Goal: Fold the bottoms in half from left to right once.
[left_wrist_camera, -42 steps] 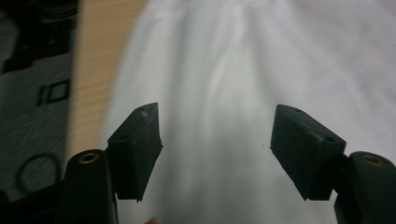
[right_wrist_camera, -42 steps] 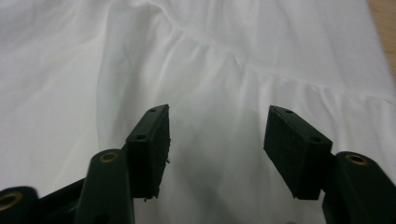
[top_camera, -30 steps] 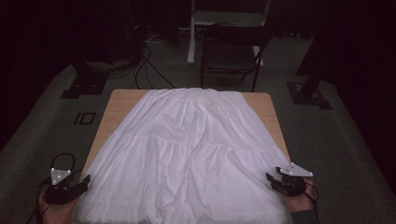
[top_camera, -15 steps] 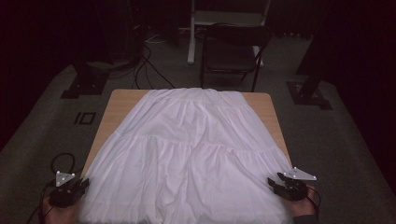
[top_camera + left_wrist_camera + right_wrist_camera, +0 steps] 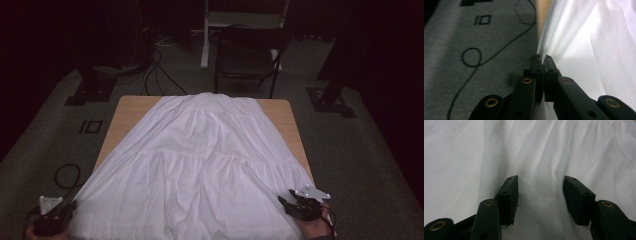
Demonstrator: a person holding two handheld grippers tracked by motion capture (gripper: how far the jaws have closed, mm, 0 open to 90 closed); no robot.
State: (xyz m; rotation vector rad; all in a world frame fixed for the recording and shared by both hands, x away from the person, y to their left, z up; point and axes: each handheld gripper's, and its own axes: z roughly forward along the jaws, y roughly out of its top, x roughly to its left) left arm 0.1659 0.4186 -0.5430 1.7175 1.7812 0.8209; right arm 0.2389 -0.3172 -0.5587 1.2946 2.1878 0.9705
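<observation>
Tongs status: left tongs (image 5: pixel 541 58) have just been closing, now clenched at the hem edge of the white skirt (image 5: pixel 200 165); jaw tips meet right on the cloth's left border, looks like a pinch on the hem. Right tongs (image 5: pixel 540 195) released, jaws apart w/ cloth lying between, pads not pressing.

Skirt lies flat on the worktop (image 5: pixel 131 107), long axis running away from me: waist at far edge, wide hem toward me, overhanging the near side.

Key relation: hem corners sit directly at both tongs, left corner at left tongs (image 5: pixel 55 216), right corner just ahead of right tongs (image 5: pixel 295 206). Judgement: right side needs to bite before any lift/fold fwd.

Beyond: grey carpet (image 5: pixel 60 145), black chair (image 5: pixel 250 55) past far edge.
</observation>
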